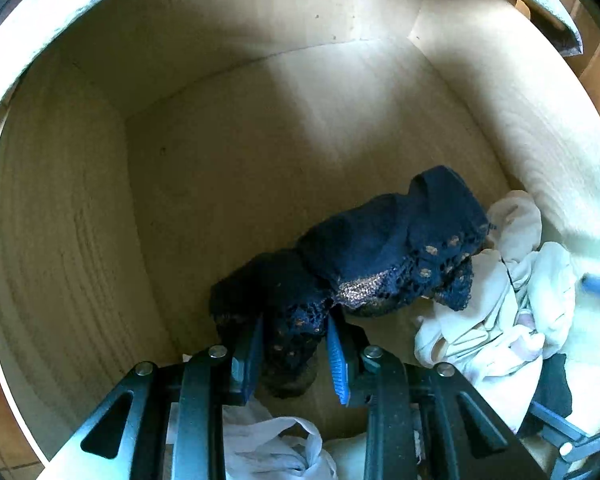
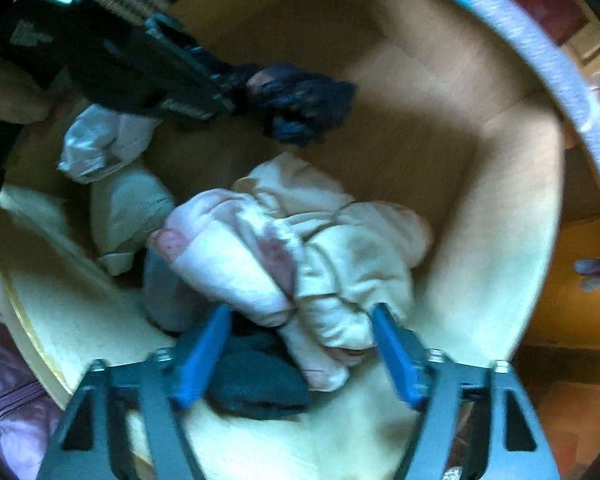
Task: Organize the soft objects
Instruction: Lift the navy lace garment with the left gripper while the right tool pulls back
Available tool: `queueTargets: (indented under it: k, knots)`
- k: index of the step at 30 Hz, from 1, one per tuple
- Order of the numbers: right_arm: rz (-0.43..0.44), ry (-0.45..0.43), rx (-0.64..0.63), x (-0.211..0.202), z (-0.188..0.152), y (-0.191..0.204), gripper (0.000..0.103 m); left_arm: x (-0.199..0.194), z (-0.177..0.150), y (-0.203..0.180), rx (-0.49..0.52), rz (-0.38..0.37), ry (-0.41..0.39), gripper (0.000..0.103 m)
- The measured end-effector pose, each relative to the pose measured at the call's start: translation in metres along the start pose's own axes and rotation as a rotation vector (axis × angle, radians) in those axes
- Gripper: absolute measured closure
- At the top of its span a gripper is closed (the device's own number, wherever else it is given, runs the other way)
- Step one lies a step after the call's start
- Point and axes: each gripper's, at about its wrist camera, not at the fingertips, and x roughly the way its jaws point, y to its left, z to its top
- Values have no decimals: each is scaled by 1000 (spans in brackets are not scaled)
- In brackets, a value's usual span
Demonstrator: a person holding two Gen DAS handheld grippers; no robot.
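A navy lace garment (image 1: 380, 248) hangs inside a pale wooden box (image 1: 260, 80). My left gripper (image 1: 294, 344) is shut on the garment's lower end, with the lace pinched between the blue pads. The right wrist view shows the same grip from the side, the lace (image 2: 300, 108) dangling off the left gripper (image 2: 228, 96). My right gripper (image 2: 298, 332) stands open over a heap of white, cream and pink cloths (image 2: 300, 248). The heap lies between its blue fingers (image 2: 392, 344). In the left wrist view that heap (image 1: 496, 312) lies in the box's right corner.
A dark grey sock (image 2: 256, 388) lies under the heap, and a white sock (image 2: 128, 212) and a crumpled white cloth (image 2: 100, 140) to its left. Thin white fabric (image 1: 276, 448) lies below the left gripper. A purple bag (image 2: 8, 400) sits outside the box wall (image 2: 500, 200).
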Motion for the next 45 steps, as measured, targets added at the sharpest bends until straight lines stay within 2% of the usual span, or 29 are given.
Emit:
queueTargets:
  k: [5, 8, 17, 25, 31, 45]
  knots:
    - [-15, -23, 28, -12, -5, -12, 18, -9, -1, 1, -21, -7, -6, 75]
    - [-4, -39, 51, -16, -10, -21, 18, -1, -6, 6, -39, -16, -10, 75]
    - [-17, -104, 138, -29, -19, -25, 17, -2, -10, 22, -120, -37, -18, 75]
    - [3, -174, 187, -54, -33, -30, 16, -5, -12, 24, -114, -19, -16, 74]
    - [-28, -221, 241, -75, -41, -40, 15, -14, -8, 17, -129, -8, -16, 73]
    - [-59, -251, 373, -90, -73, -65, 15, -13, -10, 16, -144, 1, -15, 73]
